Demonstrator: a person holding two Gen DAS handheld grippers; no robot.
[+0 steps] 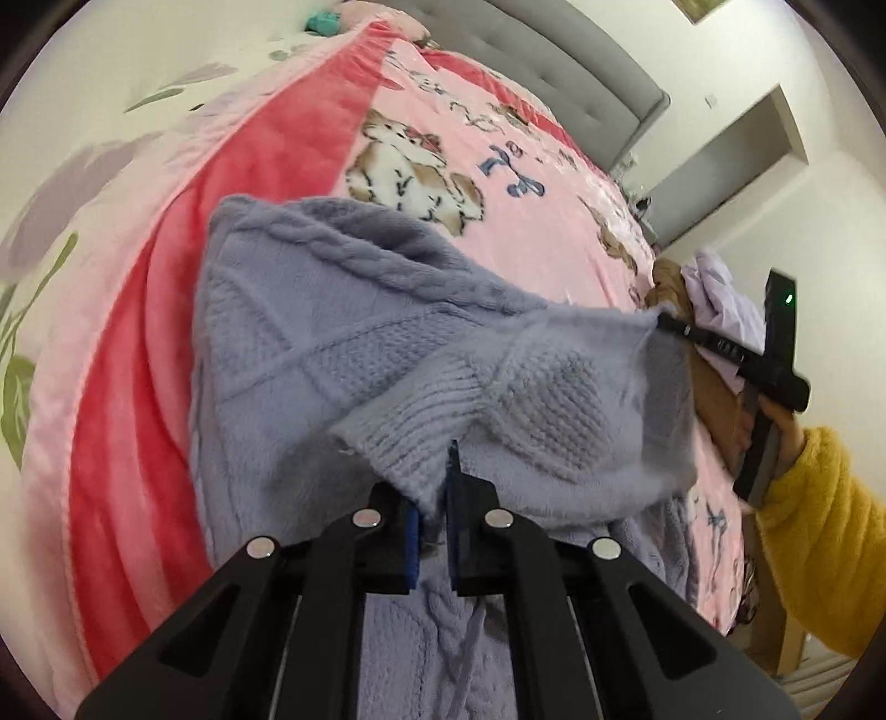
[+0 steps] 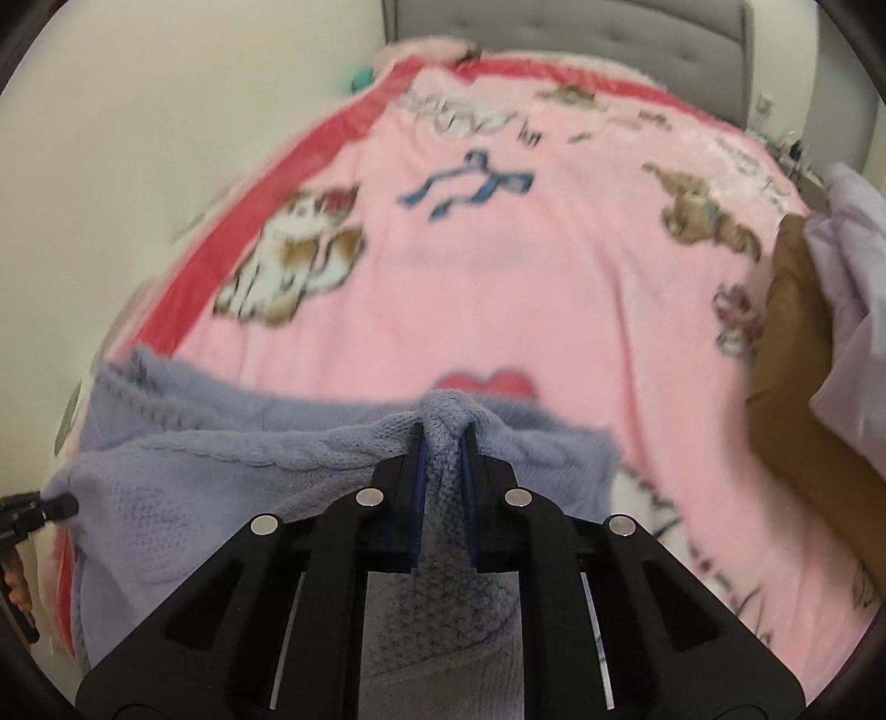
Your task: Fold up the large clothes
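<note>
A lavender cable-knit sweater (image 1: pixel 343 332) lies on a pink blanket (image 1: pixel 498 166) and is lifted at its near edge. My left gripper (image 1: pixel 434 476) is shut on the sweater's ribbed edge. My right gripper (image 2: pixel 443 437) is shut on a bunched fold of the same sweater (image 2: pixel 194 487). The right gripper also shows in the left wrist view (image 1: pixel 673 324), pinching the sweater's far corner, held by a hand in a yellow sleeve (image 1: pixel 819 526). The left gripper shows at the left edge of the right wrist view (image 2: pixel 55 507). The right wrist view is blurred.
The pink blanket (image 2: pixel 554 277) with puppy prints and a red border covers the bed. A grey padded headboard (image 2: pixel 554 27) stands at the far end. A brown garment (image 2: pixel 797 343) and a pale lilac garment (image 2: pixel 853 266) lie at the right. A floral sheet (image 1: pixel 83 194) shows on the left.
</note>
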